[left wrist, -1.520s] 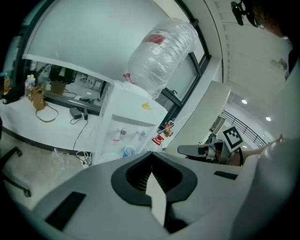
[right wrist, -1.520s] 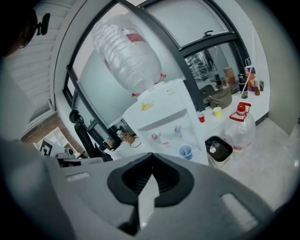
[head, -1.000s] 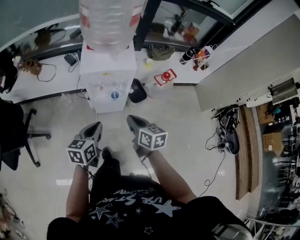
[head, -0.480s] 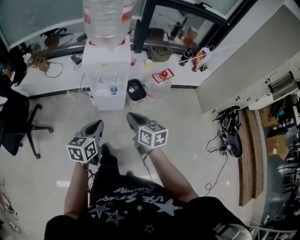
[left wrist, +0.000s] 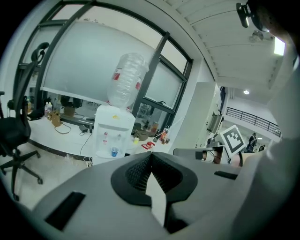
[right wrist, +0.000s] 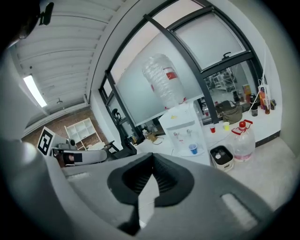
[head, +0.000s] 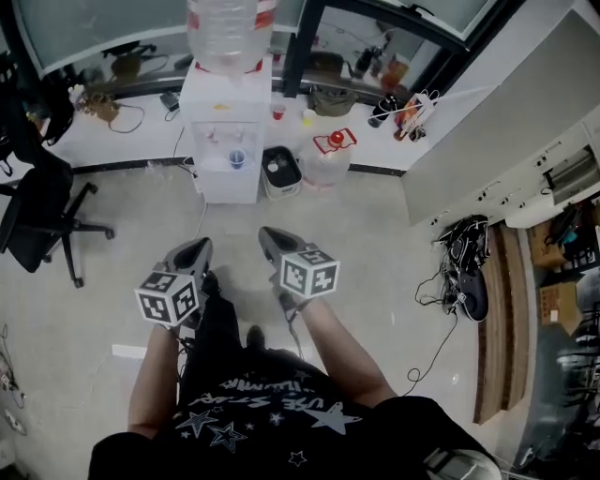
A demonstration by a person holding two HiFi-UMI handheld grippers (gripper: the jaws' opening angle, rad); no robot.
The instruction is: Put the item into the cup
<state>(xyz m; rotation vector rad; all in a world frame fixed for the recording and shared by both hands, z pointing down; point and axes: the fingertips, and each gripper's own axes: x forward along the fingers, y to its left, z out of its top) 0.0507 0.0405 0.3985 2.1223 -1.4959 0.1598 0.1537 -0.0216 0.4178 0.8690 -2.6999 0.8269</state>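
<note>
The person stands on the pale floor (head: 375, 244), holding both tools out in front at about waist height, near the body. The left gripper (head: 192, 251) has its fingers (left wrist: 137, 172) clenched, the dark ribbed pads meeting at the tips with nothing between them. The right gripper (head: 267, 236) is the same in its own view, fingers (right wrist: 165, 177) pressed together and empty. The two grippers are side by side but apart, both aimed toward the far side of the room, where a white water dispenser (head: 225, 131) stands with a large clear bottle (head: 230, 28) upended on top. A blue cup (head: 236, 159) sits on the dispenser's tray under the taps, well away from both grippers, and it shows in the left gripper view (left wrist: 114, 151) and the right gripper view (right wrist: 192, 148) too. Just right of the dispenser, on the floor, is a small white bin with a dark lid (head: 281, 172), and right of that a clear water jug with a red cap (head: 326, 161). Behind them a red cup (head: 278, 111) and a yellow cup (head: 308, 116) stand on the low white worktop (head: 375, 150) along the window. A black office chair (head: 42, 202) is at the far left. Which thing is the item cannot be told — neither gripper carries anything.
</note>
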